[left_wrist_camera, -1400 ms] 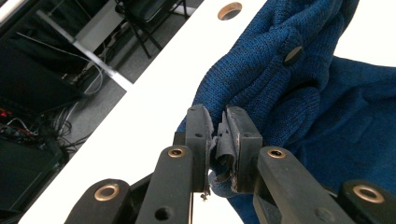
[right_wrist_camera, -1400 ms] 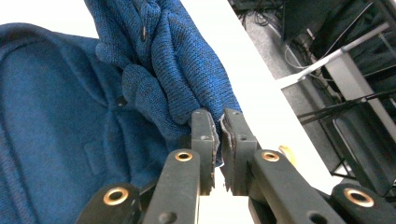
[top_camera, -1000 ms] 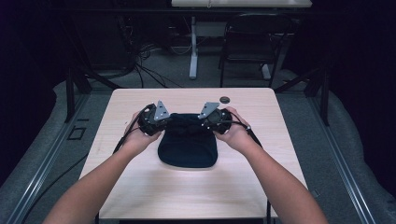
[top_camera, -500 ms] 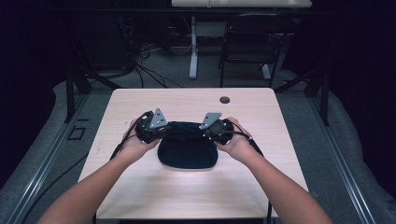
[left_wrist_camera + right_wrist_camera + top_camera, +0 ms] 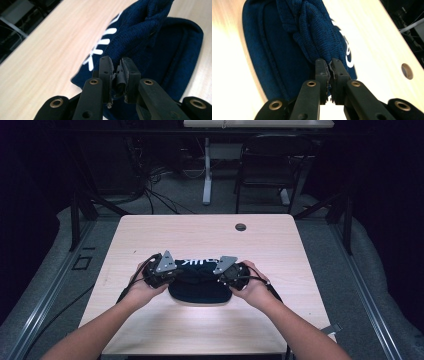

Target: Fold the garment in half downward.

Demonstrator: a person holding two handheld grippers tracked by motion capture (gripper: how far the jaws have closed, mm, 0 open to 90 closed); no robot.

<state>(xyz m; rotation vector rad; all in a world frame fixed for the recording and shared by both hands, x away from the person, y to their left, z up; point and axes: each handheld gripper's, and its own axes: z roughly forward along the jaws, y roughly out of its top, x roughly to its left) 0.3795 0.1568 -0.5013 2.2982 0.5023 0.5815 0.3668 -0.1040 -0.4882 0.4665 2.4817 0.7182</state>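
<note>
High view: we pinch the navy knit hat [image 5: 199, 285] between us, left gripper [image 5: 167, 270] and right gripper [image 5: 225, 272] each clamped on an edge fold, so it drapes flat over the table [image 5: 150, 230] while folding.

I'm seeing the knit garment [image 5: 199, 287] lying on the table [image 5: 150, 232], near my edge, midway across. Left gripper [image 5: 172, 270] is sitting at its left end, right gripper [image 5: 216, 276] at its right. Table hole [image 5: 240, 227] is lying behind, toward the right.

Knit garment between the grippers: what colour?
Dark navy knit garment with white lettering; clearest in the left gripper view.
</note>
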